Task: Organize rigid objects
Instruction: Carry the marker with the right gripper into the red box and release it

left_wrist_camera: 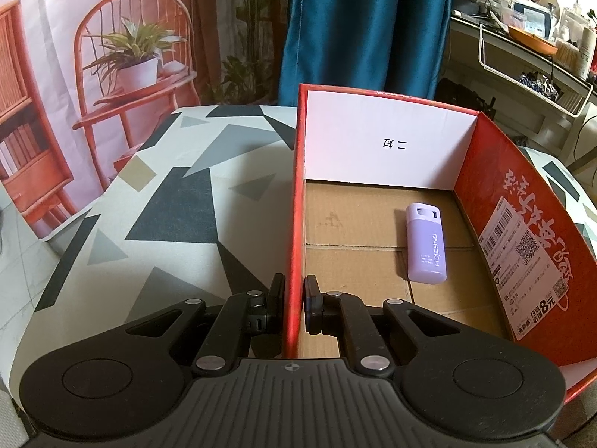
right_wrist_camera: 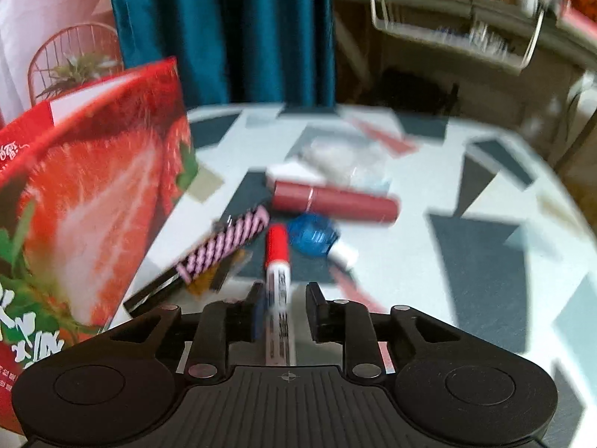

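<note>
Now your left gripper [left_wrist_camera: 294,308] pinches the red box [left_wrist_camera: 496,171] wall; your right gripper [right_wrist_camera: 285,308], jaws part-open, straddles the marker [right_wrist_camera: 278,261] beside the box's outer face. Close, lift, box it.

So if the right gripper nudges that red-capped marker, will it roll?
Probably: the red-capped marker looks round and smooth, so it may roll sideways. It seems rigid and light, lying between the right gripper jaws, which aren't yet closed.
</note>
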